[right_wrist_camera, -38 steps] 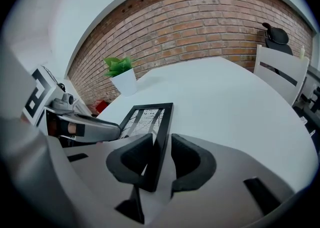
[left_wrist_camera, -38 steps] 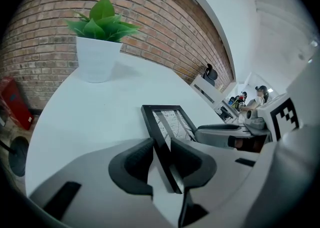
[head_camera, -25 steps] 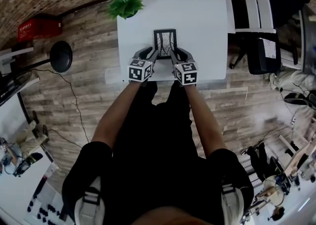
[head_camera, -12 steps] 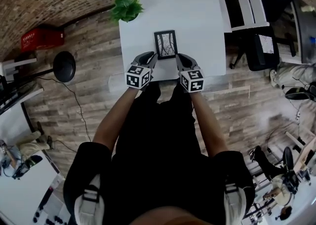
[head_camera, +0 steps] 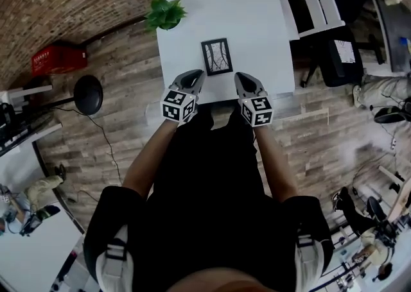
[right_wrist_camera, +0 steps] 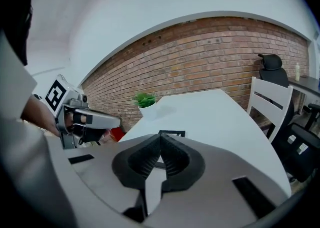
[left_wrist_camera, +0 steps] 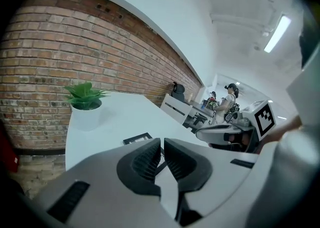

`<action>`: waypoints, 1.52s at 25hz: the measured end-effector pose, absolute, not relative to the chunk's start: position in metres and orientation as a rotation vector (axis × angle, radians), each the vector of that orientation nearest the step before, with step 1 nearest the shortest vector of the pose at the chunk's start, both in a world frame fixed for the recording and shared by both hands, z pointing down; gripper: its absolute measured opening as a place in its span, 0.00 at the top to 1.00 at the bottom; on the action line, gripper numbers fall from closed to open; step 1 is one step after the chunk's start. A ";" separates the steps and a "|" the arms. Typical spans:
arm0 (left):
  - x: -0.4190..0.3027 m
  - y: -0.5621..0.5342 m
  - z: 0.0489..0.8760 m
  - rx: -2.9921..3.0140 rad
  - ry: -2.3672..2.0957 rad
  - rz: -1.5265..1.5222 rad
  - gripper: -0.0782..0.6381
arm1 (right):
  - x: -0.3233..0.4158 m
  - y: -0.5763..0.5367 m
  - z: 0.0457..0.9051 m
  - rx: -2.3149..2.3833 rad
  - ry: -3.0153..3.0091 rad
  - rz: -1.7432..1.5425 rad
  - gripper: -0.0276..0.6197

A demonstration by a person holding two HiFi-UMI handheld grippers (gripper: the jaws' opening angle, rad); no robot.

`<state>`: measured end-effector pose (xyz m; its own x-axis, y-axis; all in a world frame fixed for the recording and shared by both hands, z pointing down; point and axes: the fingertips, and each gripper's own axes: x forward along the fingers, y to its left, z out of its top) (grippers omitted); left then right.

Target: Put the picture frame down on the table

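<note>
We saw the picture frame (head_camera: 216,57) lying flat on the smooth white bench (head_camera: 250,2), near the front edge, a thin dark rectangle round a pale print. Our left claw (head_camera: 194,77) and right claw (head_camera: 239,79) hung close by its near corners, each with ribbed black jaws closed on nothing. The putting-down looked done. We judged it best to draw both claws straight away without nudging the light frame.

Head view looks steeply down on the white rectangular table (head_camera: 218,2); both gripper views skim low across it.
</note>
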<state>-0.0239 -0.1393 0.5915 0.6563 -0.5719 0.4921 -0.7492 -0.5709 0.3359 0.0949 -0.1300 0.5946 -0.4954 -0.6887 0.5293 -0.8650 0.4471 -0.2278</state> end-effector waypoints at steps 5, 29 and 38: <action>-0.027 -0.131 0.571 2.430 -1.016 0.488 0.84 | 0.092 -0.124 0.577 1.354 -2.360 0.674 0.96; -0.044 -0.137 0.542 2.429 -0.992 0.418 0.85 | 0.086 -0.126 0.557 1.406 -2.351 0.642 0.96; -0.042 -0.137 0.543 2.440 -0.968 0.425 0.85 | 0.086 -0.123 0.559 1.415 -2.339 0.637 0.96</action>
